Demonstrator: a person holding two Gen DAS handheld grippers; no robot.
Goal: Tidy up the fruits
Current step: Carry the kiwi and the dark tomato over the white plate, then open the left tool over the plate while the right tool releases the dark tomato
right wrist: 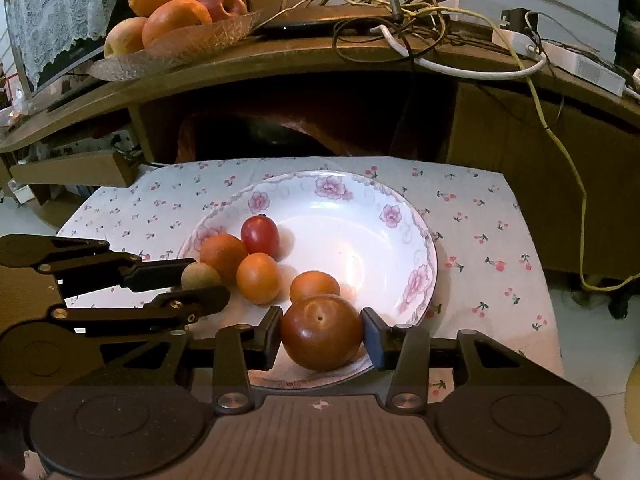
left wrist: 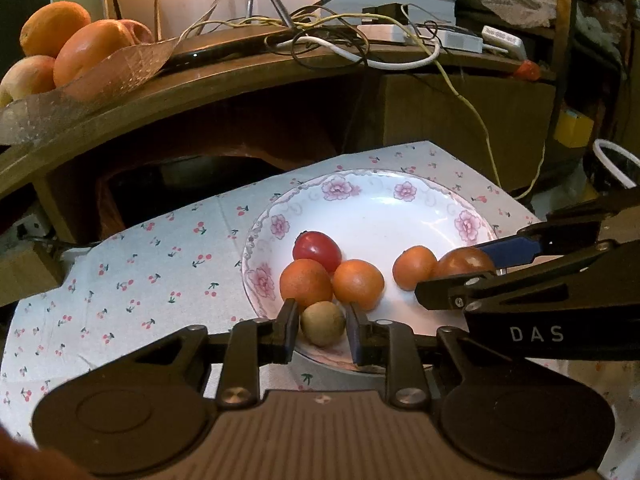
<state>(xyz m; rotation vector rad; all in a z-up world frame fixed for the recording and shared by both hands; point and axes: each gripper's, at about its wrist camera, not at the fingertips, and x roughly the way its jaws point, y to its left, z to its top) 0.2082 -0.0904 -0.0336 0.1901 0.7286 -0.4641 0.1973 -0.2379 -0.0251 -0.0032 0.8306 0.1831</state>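
Note:
A white floral plate (left wrist: 376, 216) (right wrist: 360, 236) sits on a cherry-print cloth. It holds a red cherry tomato (left wrist: 317, 251) (right wrist: 260, 236) and three small orange fruits (left wrist: 306, 283) (right wrist: 258, 278). My left gripper (left wrist: 323, 322) (right wrist: 200, 280) is shut on a small tan-green round fruit (left wrist: 323, 323) (right wrist: 200, 276) at the plate's near left rim. My right gripper (right wrist: 322, 332) (left wrist: 464, 266) is shut on a dark brown-red round fruit (right wrist: 322, 332) (left wrist: 464, 262) at the plate's near edge.
A glass bowl (left wrist: 108, 76) (right wrist: 188, 44) of oranges and apples stands on the curved wooden shelf (left wrist: 240, 76) behind. Tangled cables (left wrist: 340, 36) (right wrist: 420, 20) and white adapters lie on the shelf. A dark recess opens under the shelf.

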